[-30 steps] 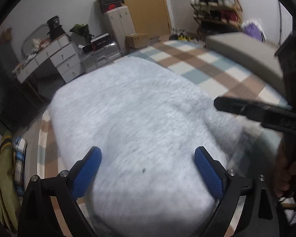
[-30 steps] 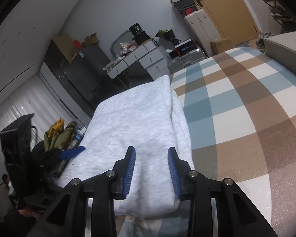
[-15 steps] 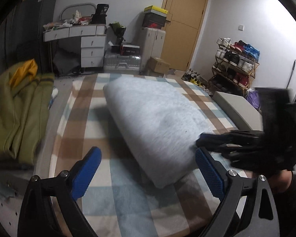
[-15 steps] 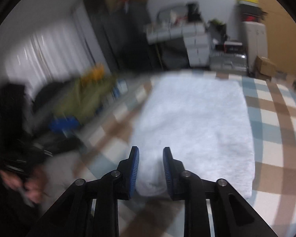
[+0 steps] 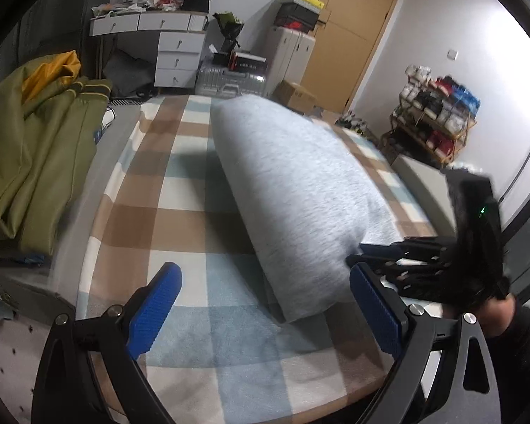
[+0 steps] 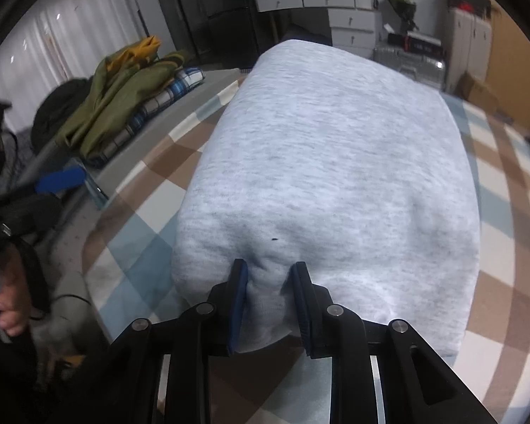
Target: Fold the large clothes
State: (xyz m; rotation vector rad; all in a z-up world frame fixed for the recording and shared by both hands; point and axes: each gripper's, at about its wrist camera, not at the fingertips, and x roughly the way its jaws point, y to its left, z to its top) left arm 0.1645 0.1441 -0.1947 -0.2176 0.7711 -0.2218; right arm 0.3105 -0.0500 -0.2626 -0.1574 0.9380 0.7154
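A folded light grey garment (image 5: 300, 190) lies on a checked brown, blue and white cloth (image 5: 166, 212). My right gripper (image 6: 270, 279) is shut on the near edge of the grey garment (image 6: 335, 162), with fabric bunched between its blue pads. In the left wrist view the right gripper (image 5: 399, 251) shows at the garment's near right corner. My left gripper (image 5: 261, 304) is open and empty, above the checked cloth to the left of the garment.
A pile of olive and yellow clothes (image 5: 35, 155) lies left of the cloth, also in the right wrist view (image 6: 123, 95). White drawers (image 5: 173, 53), a suitcase (image 5: 229, 81), a wooden door (image 5: 353, 35) and a shoe rack (image 5: 438, 120) stand beyond.
My right gripper has moved in and closed on the garment's near edge. My left gripper has drawn back off the garment to the left and stays open.
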